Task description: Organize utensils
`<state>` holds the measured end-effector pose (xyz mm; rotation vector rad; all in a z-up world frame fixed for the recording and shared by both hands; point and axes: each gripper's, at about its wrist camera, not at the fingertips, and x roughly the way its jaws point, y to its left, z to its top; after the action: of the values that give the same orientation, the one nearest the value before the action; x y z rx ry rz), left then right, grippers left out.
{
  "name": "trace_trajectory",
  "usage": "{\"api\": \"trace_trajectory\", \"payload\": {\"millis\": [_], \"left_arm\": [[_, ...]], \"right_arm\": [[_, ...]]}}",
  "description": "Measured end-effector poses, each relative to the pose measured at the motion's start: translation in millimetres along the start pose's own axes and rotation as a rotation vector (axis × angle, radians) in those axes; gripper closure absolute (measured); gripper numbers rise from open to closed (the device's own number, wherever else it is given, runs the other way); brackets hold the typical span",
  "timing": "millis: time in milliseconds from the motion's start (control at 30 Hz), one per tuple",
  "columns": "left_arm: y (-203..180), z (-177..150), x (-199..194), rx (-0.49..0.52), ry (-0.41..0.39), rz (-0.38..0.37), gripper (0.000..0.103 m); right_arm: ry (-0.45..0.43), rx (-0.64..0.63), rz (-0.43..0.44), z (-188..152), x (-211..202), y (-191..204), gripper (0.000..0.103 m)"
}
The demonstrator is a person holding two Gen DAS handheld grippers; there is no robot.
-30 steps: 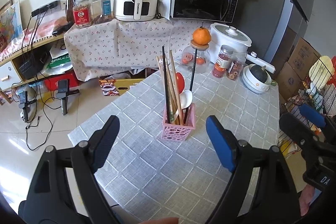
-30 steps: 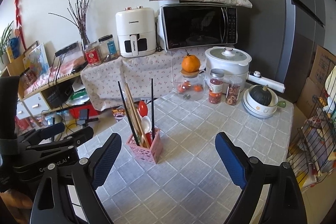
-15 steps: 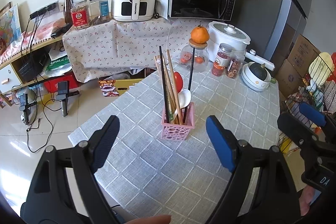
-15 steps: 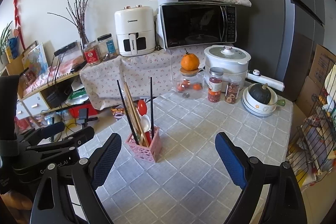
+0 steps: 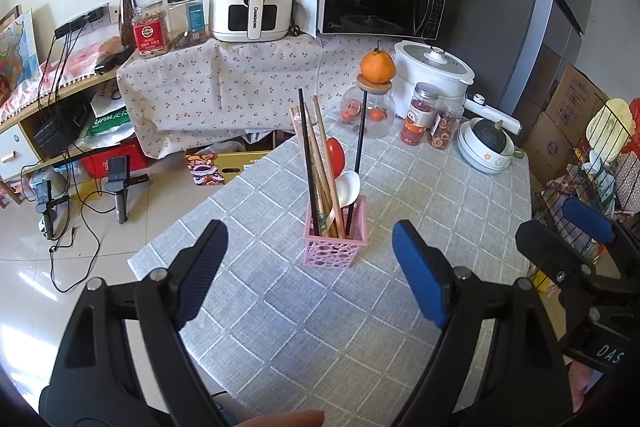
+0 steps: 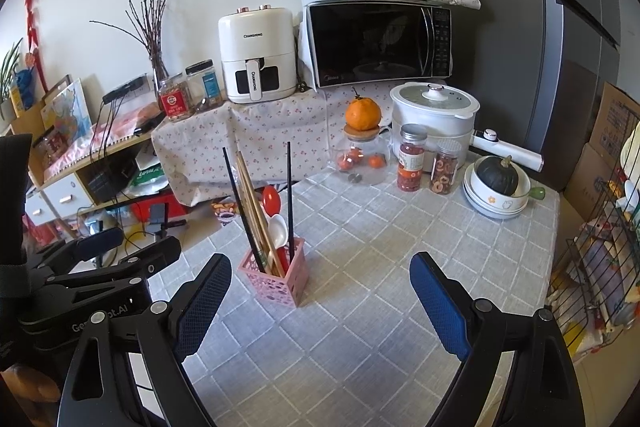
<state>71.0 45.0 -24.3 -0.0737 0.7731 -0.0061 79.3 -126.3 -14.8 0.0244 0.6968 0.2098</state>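
A pink perforated utensil holder (image 5: pixel 337 242) stands upright on the grey checked tablecloth (image 5: pixel 360 307); it also shows in the right wrist view (image 6: pixel 276 277). It holds black chopsticks (image 5: pixel 307 163), wooden chopsticks (image 5: pixel 326 155), a red spoon (image 5: pixel 335 155) and a white spoon (image 5: pixel 347 187). My left gripper (image 5: pixel 306 269) is open and empty, just in front of the holder. My right gripper (image 6: pixel 320 301) is open and empty, to the right of the holder and in front of it. The left gripper also shows in the right wrist view (image 6: pixel 112 247), and the right gripper in the left wrist view (image 5: pixel 568 227).
At the table's far edge stand a glass jar topped by an orange (image 6: pixel 362 151), two snack jars (image 6: pixel 412 157), a white cooker (image 6: pixel 434 111) and stacked bowls holding a dark squash (image 6: pixel 498 187). A wire rack (image 6: pixel 600 259) stands right of the table. The floor drops off at left.
Both grippers have drifted slightly; the holder sits a little lower and closer in both views. Both grippers stay open and empty.
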Motion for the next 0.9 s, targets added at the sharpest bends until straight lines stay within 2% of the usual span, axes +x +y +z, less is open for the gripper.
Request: {"api": "trace_trajectory", "payload": {"millis": [900], "left_arm": [[-5.3,0.8,-1.1,0.030,-0.013,0.009,0.019]], "right_arm": [[0.004,-0.006,0.001,-2.3,1.7,3.8,0.011]]}}
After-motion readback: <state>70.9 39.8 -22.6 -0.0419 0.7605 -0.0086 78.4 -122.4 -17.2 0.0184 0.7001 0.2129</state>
